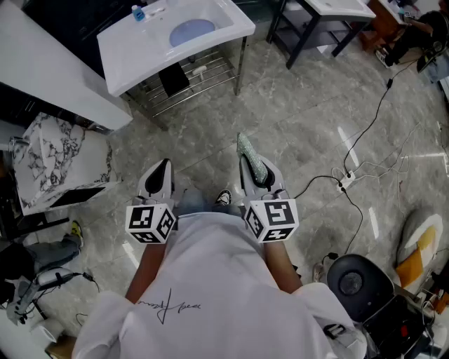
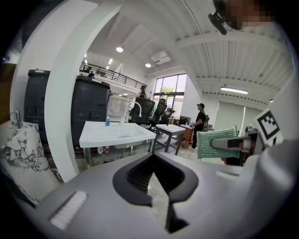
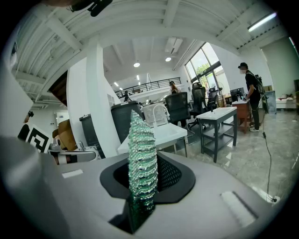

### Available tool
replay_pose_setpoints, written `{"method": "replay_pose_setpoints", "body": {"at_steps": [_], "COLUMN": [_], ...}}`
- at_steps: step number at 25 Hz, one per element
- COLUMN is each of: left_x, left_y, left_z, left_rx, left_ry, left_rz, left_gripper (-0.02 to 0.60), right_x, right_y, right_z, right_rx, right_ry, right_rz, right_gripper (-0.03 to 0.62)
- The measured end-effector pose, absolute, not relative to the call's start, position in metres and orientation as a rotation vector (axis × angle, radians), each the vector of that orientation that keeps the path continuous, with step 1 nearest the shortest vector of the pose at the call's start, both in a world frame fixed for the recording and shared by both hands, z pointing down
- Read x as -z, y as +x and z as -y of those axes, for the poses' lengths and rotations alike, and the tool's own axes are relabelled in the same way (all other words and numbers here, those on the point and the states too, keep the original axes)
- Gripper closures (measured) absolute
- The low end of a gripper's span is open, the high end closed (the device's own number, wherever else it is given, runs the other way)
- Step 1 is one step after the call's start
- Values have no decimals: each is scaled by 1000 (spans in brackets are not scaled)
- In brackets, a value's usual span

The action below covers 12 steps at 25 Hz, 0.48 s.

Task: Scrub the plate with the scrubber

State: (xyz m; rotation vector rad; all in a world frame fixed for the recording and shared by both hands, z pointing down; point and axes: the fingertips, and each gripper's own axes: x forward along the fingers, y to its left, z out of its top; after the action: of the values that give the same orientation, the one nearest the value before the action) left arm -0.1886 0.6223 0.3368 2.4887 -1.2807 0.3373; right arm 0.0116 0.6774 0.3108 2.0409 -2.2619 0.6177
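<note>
I am standing on a grey marbled floor [image 1: 309, 112], holding both tools out in front of my white shirt [image 1: 210, 280]. My left gripper [image 1: 162, 168] is carrying nothing. Its own view is showing the jaws drawn together at the tips, with only a sliver of floor between them lower down, which the head view is not revealing. That same view is catching the scrubber [image 2: 216, 143] side-on, off to its right, as a flat green striped pad.

My right gripper [image 1: 251, 167] is clamping that scrubber, which is sticking up past the jaw tips. In its own view the scrubber is looking narrow and glittery, edge-on.

The plate [image 1: 192, 31], pale blue and round, is lying in the basin of the white sink [image 1: 231, 28] far ahead and a little left, well apart from both grippers. Only the head view is showing it clearly. A small blue bottle [image 1: 138, 12] is standing by the sink's far left edge, and a wire shelf [image 1: 203, 77] is sitting beneath.

The gripper views are taking in the room: a white column [image 2: 65, 116], an office chair [image 3: 180, 109], a table [image 3: 217, 114] and a person [image 3: 250, 93] standing far right under a ribbed ceiling [image 3: 154, 18]. Cables [image 1: 365, 154] are trailing over the floor at right.
</note>
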Motion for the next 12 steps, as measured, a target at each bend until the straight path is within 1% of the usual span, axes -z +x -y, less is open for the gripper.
{"method": "replay_pose_setpoints", "body": {"at_steps": [4, 7, 12], "left_x": [-339, -345, -352], "left_y": [-181, -181, -184], "left_z": [-620, -619, -608], "left_rx": [-346, -386, -395], "left_ry": [2486, 2474, 2438], "left_rz": [1284, 1298, 1304], "left_gripper": [529, 528, 528], "right_x": [-318, -327, -340], "right_y": [22, 27, 12], "right_z": [-674, -673, -664], "right_rx": [-632, -715, -791], "right_ry": [2061, 2076, 1988], "right_rz": [2254, 2243, 2266], "right_gripper": [542, 542, 540]}}
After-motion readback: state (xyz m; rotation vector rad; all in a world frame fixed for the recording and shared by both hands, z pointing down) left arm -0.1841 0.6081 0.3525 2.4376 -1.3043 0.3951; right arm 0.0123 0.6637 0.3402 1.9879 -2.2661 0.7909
